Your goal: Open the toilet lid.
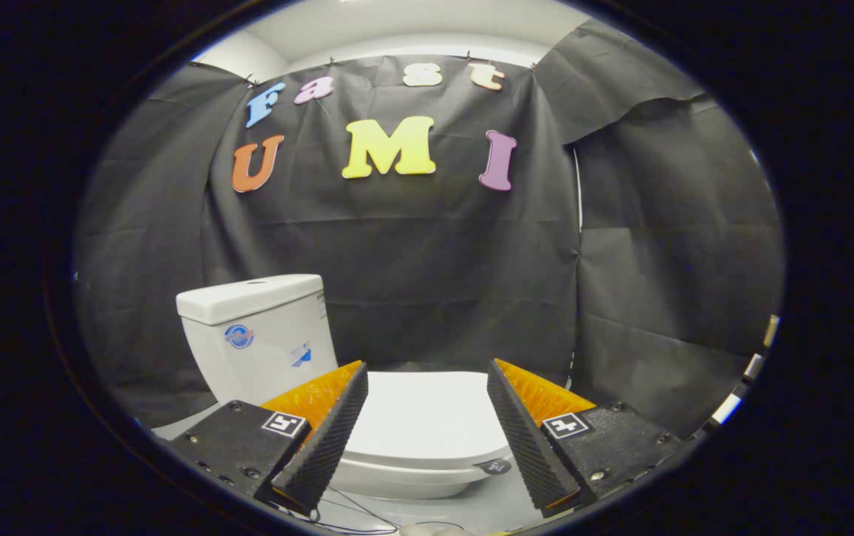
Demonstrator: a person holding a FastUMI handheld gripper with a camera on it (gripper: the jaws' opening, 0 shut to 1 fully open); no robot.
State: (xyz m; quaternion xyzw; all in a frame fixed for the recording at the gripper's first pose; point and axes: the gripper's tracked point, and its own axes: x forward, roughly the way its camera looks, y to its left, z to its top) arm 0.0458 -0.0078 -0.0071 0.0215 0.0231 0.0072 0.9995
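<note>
Item: claw (427,435) hanging released, approaching toilet lid (427,413) lying closed at 12 o'clock; tank (255,335) at 10. Next prob.: needing fingers under lid's front edge.

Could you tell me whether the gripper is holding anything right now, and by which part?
Nothing is held: the gripper is open, its fingers spread above the closed toilet lid, touching nothing.

We see black cloth (434,253) hung in creased panels as the booth's back and side walls, clipped along its top edge. Above it runs a pale wall and ceiling (412,26). The floor (471,510) below is light grey.
</note>
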